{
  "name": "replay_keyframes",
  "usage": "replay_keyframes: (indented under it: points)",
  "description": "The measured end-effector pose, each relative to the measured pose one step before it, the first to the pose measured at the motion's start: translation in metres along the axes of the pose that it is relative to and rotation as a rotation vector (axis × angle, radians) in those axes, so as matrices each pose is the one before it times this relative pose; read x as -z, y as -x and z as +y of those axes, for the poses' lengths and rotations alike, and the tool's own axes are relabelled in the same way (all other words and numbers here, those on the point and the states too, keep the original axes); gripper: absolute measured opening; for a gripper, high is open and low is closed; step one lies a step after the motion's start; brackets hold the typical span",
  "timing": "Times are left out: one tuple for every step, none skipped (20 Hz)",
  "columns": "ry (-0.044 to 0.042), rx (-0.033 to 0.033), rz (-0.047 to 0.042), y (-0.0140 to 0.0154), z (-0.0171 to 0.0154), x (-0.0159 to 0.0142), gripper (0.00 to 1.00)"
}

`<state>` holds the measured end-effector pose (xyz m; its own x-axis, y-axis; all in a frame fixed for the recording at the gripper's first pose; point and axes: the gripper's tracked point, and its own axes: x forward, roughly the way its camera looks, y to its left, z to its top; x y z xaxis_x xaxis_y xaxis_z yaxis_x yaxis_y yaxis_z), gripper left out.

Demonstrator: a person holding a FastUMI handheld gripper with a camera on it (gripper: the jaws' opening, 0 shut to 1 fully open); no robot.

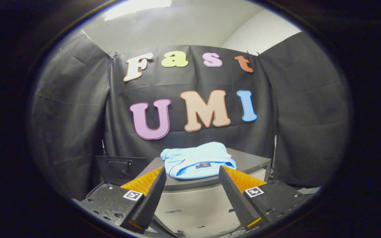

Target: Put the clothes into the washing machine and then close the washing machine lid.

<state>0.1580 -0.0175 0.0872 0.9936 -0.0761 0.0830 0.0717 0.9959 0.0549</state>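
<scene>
The folded light-blue cloth garment (197,161) lies on the dark counter (250,160), just beyond the spread, empty tongs (192,175). Soft and light, it likely sags; pinch its thick near folded edge.

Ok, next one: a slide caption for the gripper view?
Open gripper approaching a folded light-blue garment lying on a dark tabletop, just ahead of its fingers.

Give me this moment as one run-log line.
phase: approach | gripper: open, holding nothing | light blue clothes: folded on dark tabletop, just ahead of the fingers | grasp: not yet made
</scene>
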Motion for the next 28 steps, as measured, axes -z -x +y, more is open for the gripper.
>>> replay_keyframes:
  points:
    - [0.00693, 0.00219, 0.00513, -0.00325, 0.00038, -0.00193, 0.96]
    - [0.00553, 0.00316, -0.00165, -0.00322, 0.00054, -0.00462, 0.96]
    - [-0.00358, 0.00605, 0.00118, -0.00424, -0.00028, -0.00318, 0.96]
    - [-0.00777, 0.00524, -0.00146, -0.00521, 0.00025, -0.00261, 0.97]
    - [-0.00592, -0.00043, -0.00278, -0.00582, 0.00239, -0.00327, 0.96]
    - [0.00058, -0.0068, 0.01202, -0.00675, 0.0036, -0.00003, 0.96]
    - [-0.00681, -0.01753, 0.03335, -0.00621, 0.00612, 0.00387, 0.96]
    - [0.00955, -0.00883, -0.0013, -0.00883, 0.00438, -0.00145, 0.96]
    - [0.01647, -0.00142, 0.00964, -0.00705, 0.00145, -0.0007, 0.96]
    - [0.00327, 0.0024, -0.00257, -0.01042, 0.00056, -0.00404, 0.96]
    - [-0.00605, -0.0058, 0.00479, -0.012, 0.00424, -0.00283, 0.97]
    - [-0.0108, -0.00858, 0.01871, -0.01411, 0.00462, 0.00055, 0.96]
    - [-0.00455, -0.00032, 0.01038, -0.01176, 0.00174, -0.00211, 0.96]
    - [0.00352, 0.00877, 0.01965, -0.01422, -0.00186, -0.00164, 0.96]
    - [0.00809, 0.01918, 0.03128, -0.01497, -0.00581, 0.00177, 0.96]
    - [-0.00809, 0.00855, 0.01723, -0.01548, -0.00427, -0.00275, 0.97]
    - [-0.00968, 0.00803, 0.03513, -0.01612, -0.0039, 0.00097, 0.97]
    - [-0.00858, 0.01681, 0.05599, -0.01476, -0.00728, 0.00539, 0.97]
    - [-0.00007, 0.03834, 0.06189, -0.0129, -0.01225, 0.00775, 0.97]
    - [-0.00304, 0.01399, 0.0612, -0.01117, -0.00578, 0.00825, 0.97]
    - [0.0007, -0.01674, 0.0434, -0.0133, 0.00353, 0.00482, 0.97]
    - [-0.00638, -0.00458, 0.03384, -0.01013, -0.0017, 0.00118, 0.97]
    - [-0.00566, 0.0254, 0.0239, -0.01034, -0.00675, 0.00249, 0.97]
    - [-0.0026, 0.01231, 0.02099, -0.00866, -0.00266, 0.00414, 0.97]
    - [-0.01172, -0.0002, 0.03295, -0.01009, -0.00058, 0.00535, 0.97]
    - [-0.02203, 0.02701, 0.04237, -0.01009, -0.0049, 0.00932, 0.97]
    - [-0.02008, 0.02472, 0.06561, -0.00835, -0.00539, 0.01297, 0.97]
    - [-0.02988, 0.009, 0.03897, 0.00159, -0.00078, 0.00316, 0.97]
